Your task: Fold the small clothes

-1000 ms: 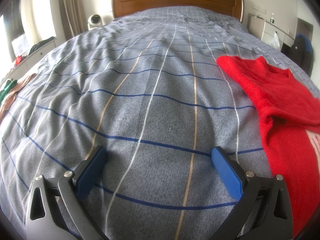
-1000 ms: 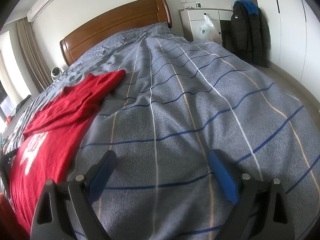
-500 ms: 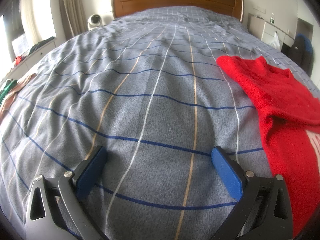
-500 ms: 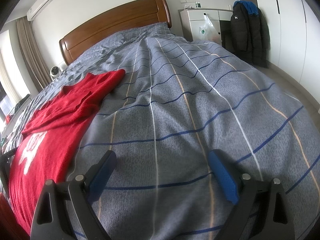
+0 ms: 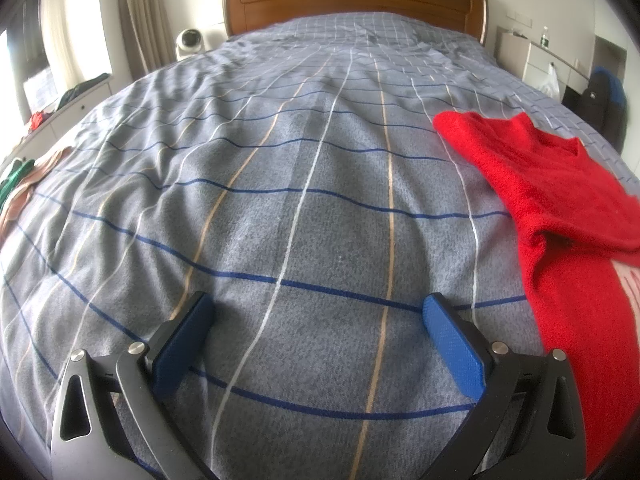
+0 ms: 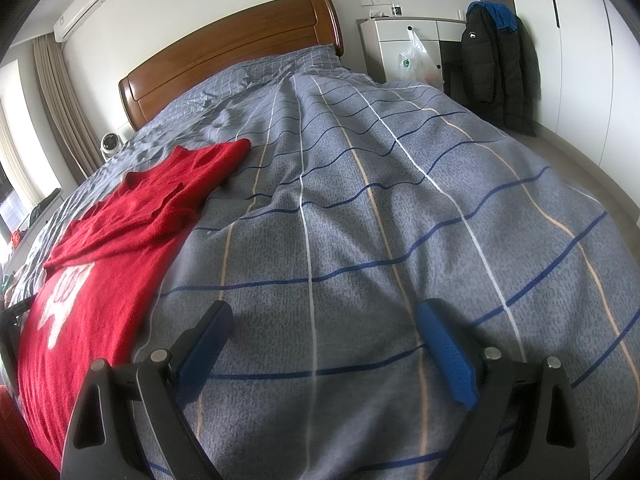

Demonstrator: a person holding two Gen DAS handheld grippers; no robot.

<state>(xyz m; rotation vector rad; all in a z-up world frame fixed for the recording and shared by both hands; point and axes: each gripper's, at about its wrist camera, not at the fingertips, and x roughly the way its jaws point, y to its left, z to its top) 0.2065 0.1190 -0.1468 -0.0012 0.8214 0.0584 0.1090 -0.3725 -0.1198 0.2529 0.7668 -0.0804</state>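
Left gripper [image 5: 316, 314] spread wide, nothing held, over bare bedspread [image 5: 280, 184]. Right gripper [image 6: 324, 320] same: wide, empty. Red sweater [image 5: 560, 208] lies on the bed between them, one sleeve folded across; white print [image 6: 64, 296] unreadable. Black jacket [image 6: 496, 64] by the far wall. Left view unchanged from a second ago; right view shifted slightly.

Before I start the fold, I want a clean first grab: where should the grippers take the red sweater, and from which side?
Probably by its long side edges. The red sweater lies flat between both open grippers, one sleeve already folded across the chest. The left gripper could pinch the near edge from its right, the right gripper the opposite edge from its left. The bottom hem is out of view.
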